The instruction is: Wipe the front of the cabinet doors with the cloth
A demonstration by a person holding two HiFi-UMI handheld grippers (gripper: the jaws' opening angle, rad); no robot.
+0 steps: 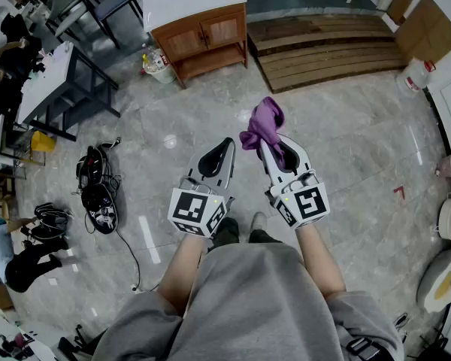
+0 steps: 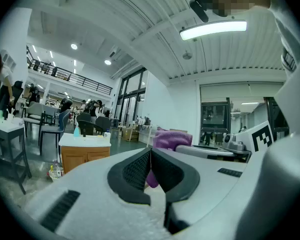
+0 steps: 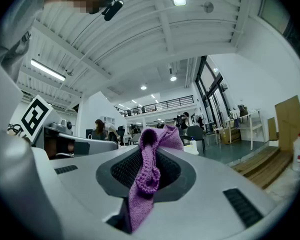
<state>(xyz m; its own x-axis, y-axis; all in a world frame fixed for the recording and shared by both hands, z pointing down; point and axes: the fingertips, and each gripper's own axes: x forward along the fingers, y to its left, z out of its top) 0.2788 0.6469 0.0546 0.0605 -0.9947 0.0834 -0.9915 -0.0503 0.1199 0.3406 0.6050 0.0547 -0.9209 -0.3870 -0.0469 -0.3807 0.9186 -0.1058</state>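
My right gripper (image 1: 264,143) is shut on a purple cloth (image 1: 262,124), which bunches above its tips in the head view. In the right gripper view the cloth (image 3: 149,171) hangs down between the closed jaws. My left gripper (image 1: 227,143) is shut with nothing in it, held beside the right one; its own view shows the jaws (image 2: 150,156) pressed together and the purple cloth (image 2: 172,138) beyond them. The wooden cabinet (image 1: 203,38) with two doors and a white top stands on the floor far ahead, well away from both grippers; it shows small in the left gripper view as the cabinet (image 2: 84,154).
A pallet of wooden planks (image 1: 327,47) lies right of the cabinet. A bag of bottles (image 1: 158,65) sits at its left foot. Dark tables and chairs (image 1: 60,89) stand left, with bags and cables (image 1: 98,194) on the floor. White buckets (image 1: 417,74) line the right wall.
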